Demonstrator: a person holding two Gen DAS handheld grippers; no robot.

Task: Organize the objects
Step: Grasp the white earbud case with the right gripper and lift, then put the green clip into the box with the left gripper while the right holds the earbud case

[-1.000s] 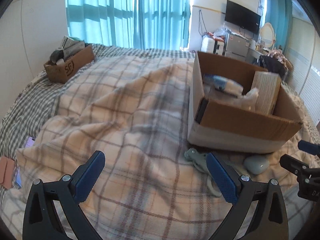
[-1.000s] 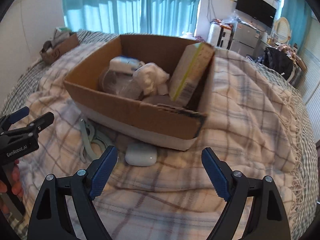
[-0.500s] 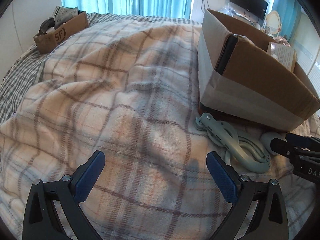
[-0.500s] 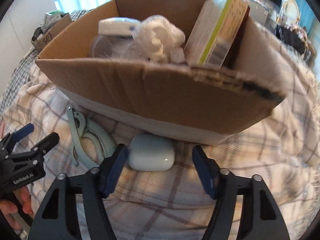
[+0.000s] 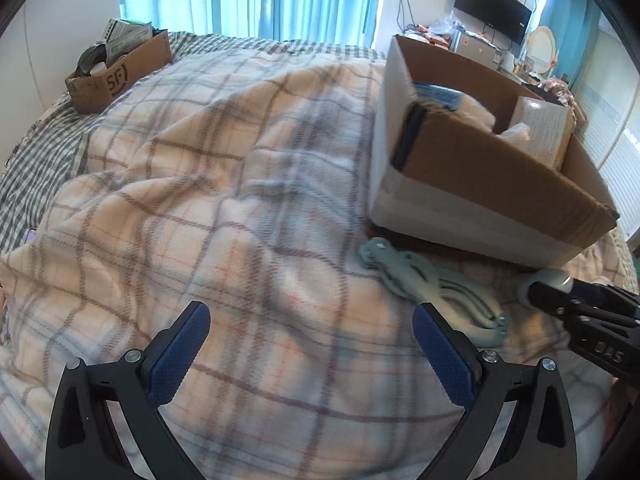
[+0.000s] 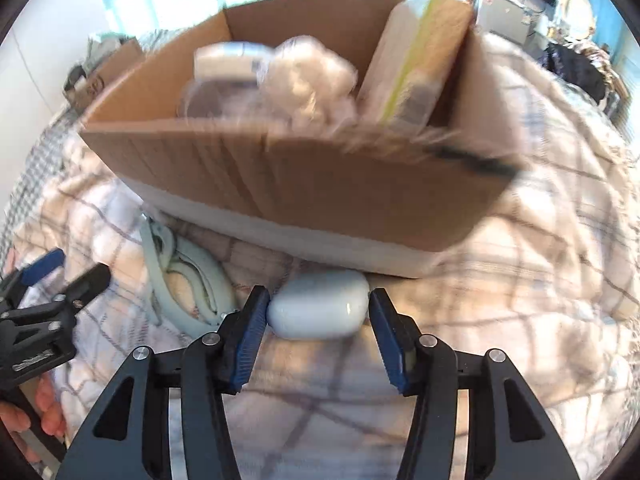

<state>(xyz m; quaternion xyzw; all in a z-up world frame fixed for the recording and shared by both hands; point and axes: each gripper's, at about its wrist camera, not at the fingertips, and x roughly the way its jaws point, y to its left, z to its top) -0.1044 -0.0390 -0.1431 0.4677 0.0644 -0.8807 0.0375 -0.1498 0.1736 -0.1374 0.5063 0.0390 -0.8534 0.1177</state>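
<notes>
Right gripper [image 6: 318, 320] low over checked cream blanket [image 5: 240, 208], jaws closing around pale blue rounded plastic case [image 6: 319, 309]; left pad touching case end, right pad just beside other end, grip not yet firm. Case lies on blanket just near of open brown cardboard box [image 6: 304, 184]. Box holds white crumpled items and upright yellow-edged carton [image 6: 412, 56]. Pale green looped plastic hanger-like piece [image 5: 436, 288] lies left of case, near box corner. Left gripper [image 5: 308, 344] spread wide, nothing between pads, above bare blanket. Smaller cardboard box [image 5: 120, 72] far left.
</notes>
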